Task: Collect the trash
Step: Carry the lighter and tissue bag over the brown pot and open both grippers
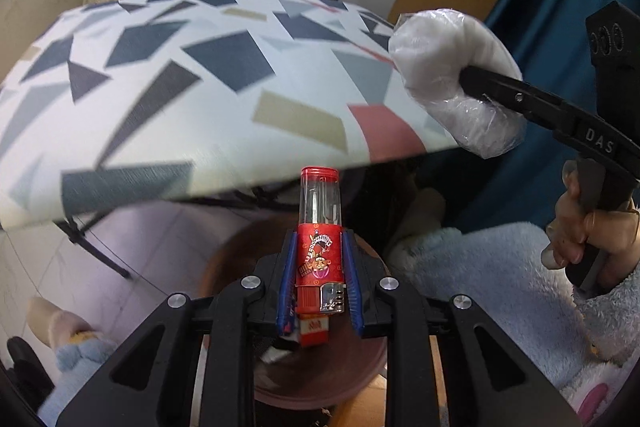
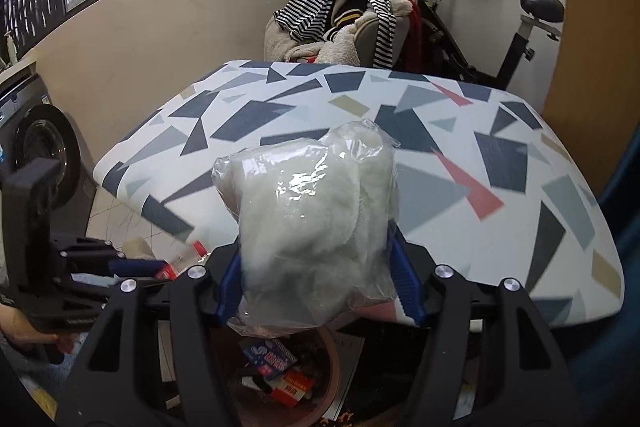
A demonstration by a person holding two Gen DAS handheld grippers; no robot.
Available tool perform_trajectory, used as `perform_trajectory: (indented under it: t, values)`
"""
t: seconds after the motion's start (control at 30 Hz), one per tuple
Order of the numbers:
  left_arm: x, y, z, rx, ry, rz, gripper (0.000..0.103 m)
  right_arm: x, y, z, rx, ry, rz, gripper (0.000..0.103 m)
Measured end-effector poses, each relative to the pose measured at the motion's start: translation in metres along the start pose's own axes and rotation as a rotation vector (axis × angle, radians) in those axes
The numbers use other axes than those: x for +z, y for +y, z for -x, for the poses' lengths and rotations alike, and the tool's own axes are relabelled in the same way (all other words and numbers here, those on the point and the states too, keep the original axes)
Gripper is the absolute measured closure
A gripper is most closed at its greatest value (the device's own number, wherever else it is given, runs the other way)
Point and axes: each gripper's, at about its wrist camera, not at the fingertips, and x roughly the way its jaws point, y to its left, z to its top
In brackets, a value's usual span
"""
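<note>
While both hands hang over the edge of the patterned worktop (image 2: 520,195), each one carries a piece of trash above a round brown bin (image 2: 332,367) on the floor. The left gripper (image 1: 318,267) has its blue-padded fingers (image 1: 286,279) clenched on a red lighter (image 1: 319,247), held upright with its clear fuel chamber pointing away and its metal wheel end near the camera. The right gripper (image 2: 320,267) has its fingers (image 2: 404,279) clamped around a clear plastic bag of white fluffy material (image 2: 316,219), which bulges well above and below the grip.

The bin sits directly below both loads and already holds some packets (image 2: 276,367), including a blue one and a red-and-white one.

What could go wrong: the bag is soft and slippery, so it may sag out of the fingers early or catch on a pad when let go, and land on the floor beside the bin. The lighter is narrow and smooth; dropped from off-centre, it could hit the rim and bounce out. The two grippers are near each other, so they could knock together over the bin.

Readable writing: the letters "DAS" on the right gripper's handle, seen from the left wrist view. The lighter's label shows a printed figure; any text on it, and on the packets, is too small to read.
</note>
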Motion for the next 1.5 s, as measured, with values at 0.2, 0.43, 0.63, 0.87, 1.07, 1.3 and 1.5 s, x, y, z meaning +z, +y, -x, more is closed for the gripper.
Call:
perform_trajectory:
  t: [0.2,0.43,0.63,0.87,1.07,1.3,1.5]
  values:
    - [-0.005,-0.004,0.006,-0.018,-0.02,-0.009,0.027,-0.034,0.002,0.019,0.007,0.028,-0.038,0.04]
    - [0.002,-0.007,0.034,0.088,-0.102,0.0,0.006,-0.065,0.007,0.013,0.041,0.079,-0.08,0.04]
    - [0.004,-0.004,0.058,0.191,-0.163,-0.004,0.006,-0.09,0.02,-0.009,0.096,0.154,-0.091,0.039]
    - [-0.006,0.014,0.075,0.327,-0.224,0.05,0.006,-0.11,0.033,-0.043,0.085,0.225,-0.042,0.037]
    - [-0.019,0.04,0.074,0.393,-0.217,0.154,0.006,-0.119,0.039,-0.062,0.08,0.312,-0.031,0.036]
    - [-0.024,0.046,0.069,0.411,-0.194,0.181,0.006,-0.126,0.038,-0.066,0.077,0.336,-0.035,0.026]
    - [-0.013,0.034,0.078,0.441,-0.246,0.134,0.006,-0.118,0.024,-0.041,0.074,0.264,-0.062,0.009]
